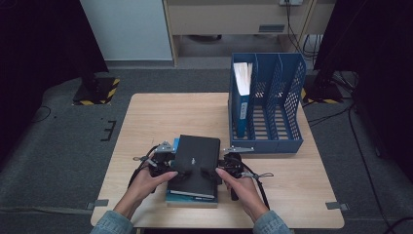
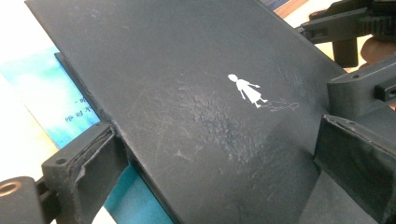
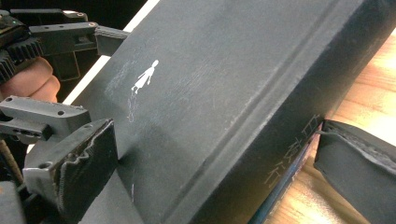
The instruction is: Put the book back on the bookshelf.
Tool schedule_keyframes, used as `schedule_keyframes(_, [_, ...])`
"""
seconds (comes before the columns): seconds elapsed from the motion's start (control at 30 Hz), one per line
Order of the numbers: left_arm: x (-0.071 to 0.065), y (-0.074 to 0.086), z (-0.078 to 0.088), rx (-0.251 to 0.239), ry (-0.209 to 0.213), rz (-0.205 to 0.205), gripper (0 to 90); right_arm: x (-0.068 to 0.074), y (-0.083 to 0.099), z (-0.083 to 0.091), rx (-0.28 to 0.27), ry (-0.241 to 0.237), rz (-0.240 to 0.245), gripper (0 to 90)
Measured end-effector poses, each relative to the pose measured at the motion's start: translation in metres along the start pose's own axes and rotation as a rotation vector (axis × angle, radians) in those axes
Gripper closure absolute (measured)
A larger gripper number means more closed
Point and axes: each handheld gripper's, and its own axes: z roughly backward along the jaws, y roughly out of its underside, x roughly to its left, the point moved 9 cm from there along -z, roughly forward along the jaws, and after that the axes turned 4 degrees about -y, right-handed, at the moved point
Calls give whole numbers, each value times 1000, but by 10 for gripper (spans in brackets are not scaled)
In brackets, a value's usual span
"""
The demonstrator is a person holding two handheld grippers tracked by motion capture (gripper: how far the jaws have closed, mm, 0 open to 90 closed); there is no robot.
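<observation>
A thick black book (image 1: 195, 161) with a small white figure on its cover lies on a teal book (image 1: 190, 197) near the table's front edge. My left gripper (image 1: 181, 174) is at its left edge. In the left gripper view the left gripper (image 2: 219, 140) stands wide, one jaw by the black book's (image 2: 187, 70) edge over the teal book (image 2: 51, 98), the other over the cover. My right gripper (image 1: 210, 173) is at the spine side. In the right gripper view the right gripper (image 3: 212, 135) straddles the black book (image 3: 261, 56), one jaw over the cover, one low beside the spine.
A blue slotted file rack (image 1: 272, 97) stands at the back right of the wooden table (image 1: 160, 117), with a blue book (image 1: 242, 92) upright in its left slot. Dark stands and cables lie on the grey floor around the table.
</observation>
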Motion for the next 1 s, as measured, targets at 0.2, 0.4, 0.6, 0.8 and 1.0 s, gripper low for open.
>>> schedule_keyframes(0.2, [1,0,-1,0,9,-6,21,-2,0,-1,2,-14,-37,0])
schedule_keyframes(0.4, [1,-2,-2,-13,21,-12,22,-4,-1,-3,0,-32,-55,0])
schedule_keyframes(0.6, [1,-2,-2,-14,24,-21,25,-4,-2,-3,0,-26,-53,3])
schedule_keyframes(0.8, [0,-5,4,-29,20,-53,56,0,-5,2,-8,-3,-41,33])
schedule_keyframes(1.0, [-1,-8,11,-42,18,-63,91,7,-11,8,-8,29,20,55])
